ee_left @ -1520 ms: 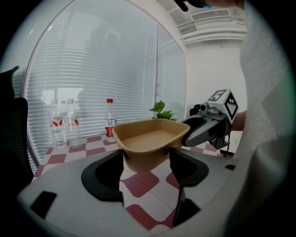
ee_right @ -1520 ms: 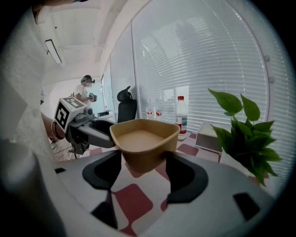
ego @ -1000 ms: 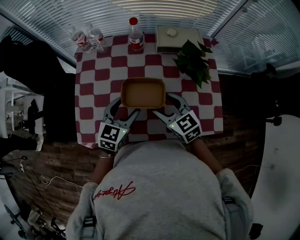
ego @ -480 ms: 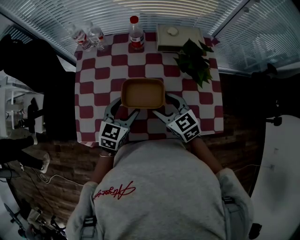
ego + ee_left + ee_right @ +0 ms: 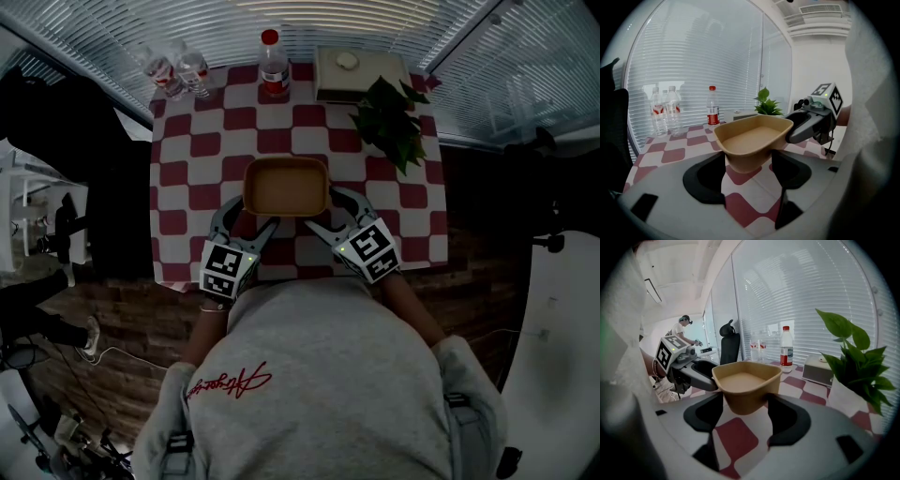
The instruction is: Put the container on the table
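Left tool [image 5: 246, 217] grips the near-left corner of the empty tan rounded-rectangle container [image 5: 286, 186], both jaws pressed on its lower wall. Right tool [image 5: 328, 212] clamps the near-right corner the same way. The container is over the middle of the red-and-white checked tabletop [image 5: 187, 155], nearer the person's side; cannot tell if its base touches. Along the far edge: two clear water bottles [image 5: 174, 73], red-capped plastic bottle [image 5: 273, 67], white flat box [image 5: 356, 77], green leafy potted plant [image 5: 389, 117] just in front of the box.

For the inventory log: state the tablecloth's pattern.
The tablecloth has red-and-white checks; the head view shows it best.
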`<state>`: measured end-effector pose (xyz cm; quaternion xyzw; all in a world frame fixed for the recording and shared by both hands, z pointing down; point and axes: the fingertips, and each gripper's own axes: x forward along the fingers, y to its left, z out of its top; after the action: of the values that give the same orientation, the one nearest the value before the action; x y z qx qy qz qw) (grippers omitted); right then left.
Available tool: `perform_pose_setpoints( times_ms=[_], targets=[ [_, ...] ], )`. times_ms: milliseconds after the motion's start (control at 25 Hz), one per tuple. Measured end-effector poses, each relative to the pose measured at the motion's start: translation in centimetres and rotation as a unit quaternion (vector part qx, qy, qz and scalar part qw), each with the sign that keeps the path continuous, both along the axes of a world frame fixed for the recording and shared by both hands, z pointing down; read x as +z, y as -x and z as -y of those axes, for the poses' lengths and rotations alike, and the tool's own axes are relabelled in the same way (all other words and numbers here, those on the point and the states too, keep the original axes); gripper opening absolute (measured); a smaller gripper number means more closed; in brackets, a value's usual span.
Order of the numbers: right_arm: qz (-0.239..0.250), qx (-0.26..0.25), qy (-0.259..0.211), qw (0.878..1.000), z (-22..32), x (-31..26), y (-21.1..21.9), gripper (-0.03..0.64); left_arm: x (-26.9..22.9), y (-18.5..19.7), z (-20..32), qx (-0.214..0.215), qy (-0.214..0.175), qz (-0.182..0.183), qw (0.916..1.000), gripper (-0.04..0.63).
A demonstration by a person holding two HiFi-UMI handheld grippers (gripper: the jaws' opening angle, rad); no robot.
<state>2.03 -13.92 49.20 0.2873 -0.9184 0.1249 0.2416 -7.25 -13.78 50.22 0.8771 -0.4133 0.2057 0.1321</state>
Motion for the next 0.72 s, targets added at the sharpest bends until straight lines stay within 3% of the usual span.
perform_pose_setpoints(
  times_ms=[720],
  targets=[
    [-0.017,-0.009,0.017,1.0,-0.1,1.8,0.0,0.302,1.7,0.1,-0.3,0.002,0.018,0.015,0.9997,0.31]
  ],
)
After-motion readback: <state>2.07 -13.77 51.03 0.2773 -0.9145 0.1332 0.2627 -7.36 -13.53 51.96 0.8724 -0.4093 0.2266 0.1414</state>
